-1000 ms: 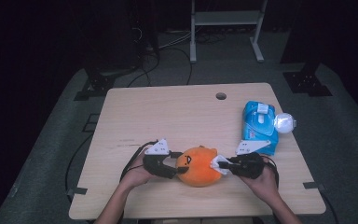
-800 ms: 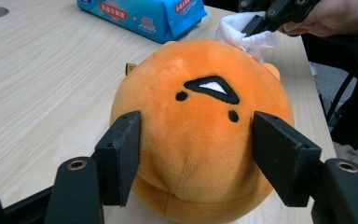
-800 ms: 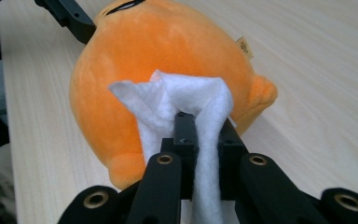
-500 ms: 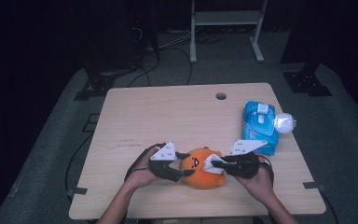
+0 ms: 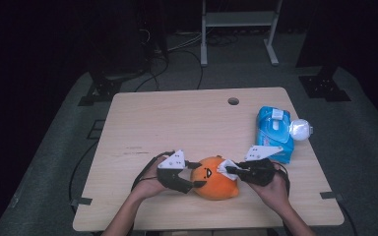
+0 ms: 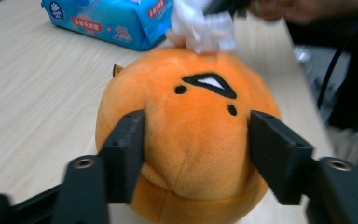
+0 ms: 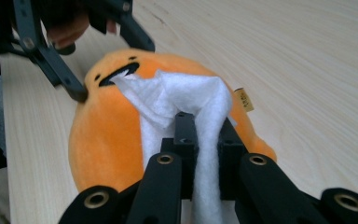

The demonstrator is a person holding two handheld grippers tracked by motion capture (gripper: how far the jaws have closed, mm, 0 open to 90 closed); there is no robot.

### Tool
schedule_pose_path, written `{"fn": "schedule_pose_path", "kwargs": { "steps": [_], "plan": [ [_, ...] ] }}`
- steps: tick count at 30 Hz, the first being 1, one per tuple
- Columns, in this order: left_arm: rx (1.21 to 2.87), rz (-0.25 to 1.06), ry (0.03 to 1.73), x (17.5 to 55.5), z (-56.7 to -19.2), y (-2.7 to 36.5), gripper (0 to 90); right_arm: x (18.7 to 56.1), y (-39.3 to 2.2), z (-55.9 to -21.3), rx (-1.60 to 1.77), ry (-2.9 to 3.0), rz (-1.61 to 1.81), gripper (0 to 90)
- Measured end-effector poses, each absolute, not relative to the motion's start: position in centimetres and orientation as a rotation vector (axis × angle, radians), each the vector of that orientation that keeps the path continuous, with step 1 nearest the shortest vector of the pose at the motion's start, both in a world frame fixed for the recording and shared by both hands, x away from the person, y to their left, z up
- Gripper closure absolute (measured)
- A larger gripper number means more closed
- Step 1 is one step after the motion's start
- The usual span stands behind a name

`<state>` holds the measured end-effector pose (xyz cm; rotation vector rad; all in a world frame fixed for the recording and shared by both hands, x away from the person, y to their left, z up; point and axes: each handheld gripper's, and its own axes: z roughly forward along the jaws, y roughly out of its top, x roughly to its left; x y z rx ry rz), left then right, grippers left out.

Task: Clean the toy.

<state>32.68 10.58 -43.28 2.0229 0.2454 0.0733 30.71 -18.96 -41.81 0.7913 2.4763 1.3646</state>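
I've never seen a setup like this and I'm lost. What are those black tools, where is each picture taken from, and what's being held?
A person sits at a wooden table with a hand-held two-jaw gripper in each hand. One camera looks down from above; the other two ride on the grippers. The left gripper has its jaws either side of an orange plush toy; they have just been opening, and a firm squeeze isn't clear. The right gripper is clamped on a white wipe laid on the toy. A blue wipes pack and a white ball-like thing lie near the table's right edge.

Soft plush, crumpled tissue, matt wood

The orange toy (image 6: 186,140) is short-piled plush cloth; the wipe (image 7: 186,100) is white, fibrous and crumpled; the table (image 5: 177,123) is matt pale wood; the blue pack (image 5: 274,132) is glossy plastic.
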Motion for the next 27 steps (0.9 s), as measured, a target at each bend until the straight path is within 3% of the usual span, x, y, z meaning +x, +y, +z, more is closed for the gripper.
{"fn": "schedule_pose_path", "kwargs": {
  "steps": [3,10,18,27],
  "plan": [
    [1.982,0.073,0.256,32.8,-42.6,10.8,29.9,30.4,-18.6,-41.9,0.765,2.492,1.338,82.0],
    [2.064,0.100,0.219,32.4,-43.1,10.0,44.1,29.7,-17.9,-41.8,0.745,2.508,1.325,81.9],
    [2.070,0.117,0.132,31.7,-43.2,9.3,46.2,28.4,-15.3,-40.4,0.575,2.487,1.326,81.9],
    [2.052,0.091,0.251,33.0,-44.0,11.2,46.5,30.0,-18.9,-41.8,0.749,2.473,1.296,81.9]
  ]
}}
